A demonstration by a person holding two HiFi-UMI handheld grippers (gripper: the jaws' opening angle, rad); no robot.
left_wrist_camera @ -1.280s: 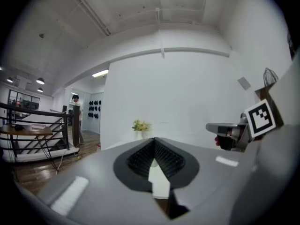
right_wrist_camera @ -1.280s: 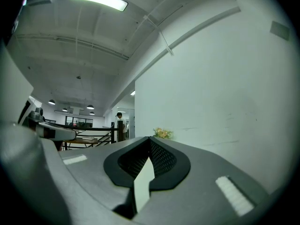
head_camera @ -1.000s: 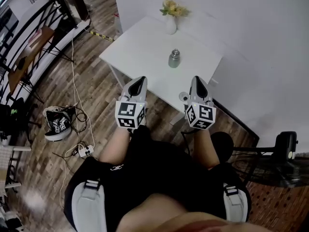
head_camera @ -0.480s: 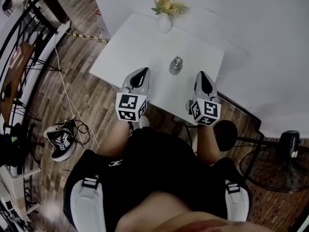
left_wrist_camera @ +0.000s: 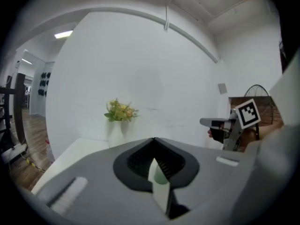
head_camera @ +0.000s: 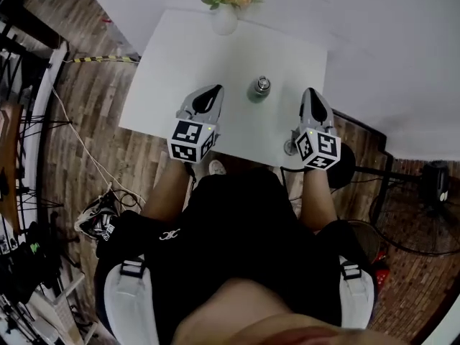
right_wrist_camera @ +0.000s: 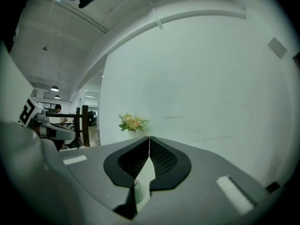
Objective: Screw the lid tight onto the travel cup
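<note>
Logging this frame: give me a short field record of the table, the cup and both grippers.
surface: white table
target: travel cup, upright near the table's middle
lid: lid sits on the cup; whether it is tight cannot be told
other item: vase of flowers at the far edge
left: left gripper, jaws together, empty, apart from the cup
right: right gripper, jaws together, empty, apart from the cup
task state: screwing not yet begun

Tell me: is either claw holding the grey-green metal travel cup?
No, the travel cup stands free on the white table, between left claw and right claw.
</note>
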